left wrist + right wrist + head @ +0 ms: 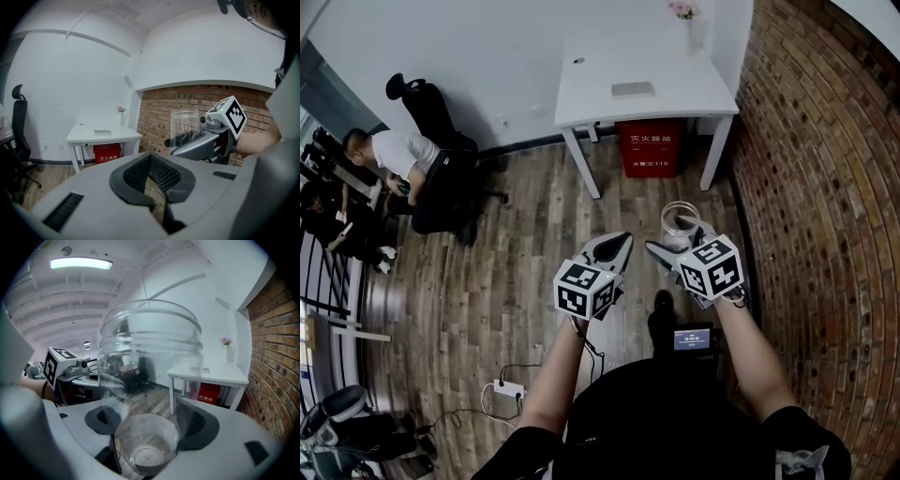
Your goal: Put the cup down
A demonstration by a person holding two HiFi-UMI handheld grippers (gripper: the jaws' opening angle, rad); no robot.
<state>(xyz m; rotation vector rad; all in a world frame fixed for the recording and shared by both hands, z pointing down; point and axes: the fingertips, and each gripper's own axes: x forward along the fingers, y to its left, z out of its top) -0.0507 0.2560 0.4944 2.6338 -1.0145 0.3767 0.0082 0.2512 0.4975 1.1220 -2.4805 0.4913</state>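
A clear plastic cup (pixel 679 219) is held in the air over the wooden floor, between the jaws of my right gripper (pixel 680 240). In the right gripper view the cup (pixel 150 357) fills the middle, its base (pixel 146 453) sitting between the dark pads (pixel 199 425), which press on its sides. My left gripper (pixel 622 244) hangs just left of it, shut with nothing in it; its black pads (pixel 161 176) meet at the tips. From the left gripper view, the cup (pixel 183 123) stands upright in the right gripper (pixel 187 140).
A white table (pixel 581 89) stands ahead against the wall, with a flat grey thing (pixel 634 89) and a small vase of flowers (pixel 682 11) on it. A red box (pixel 651 148) sits under it. A brick wall (pixel 825 187) runs along the right. A person (pixel 394 155) sits at far left by an office chair (pixel 422 103).
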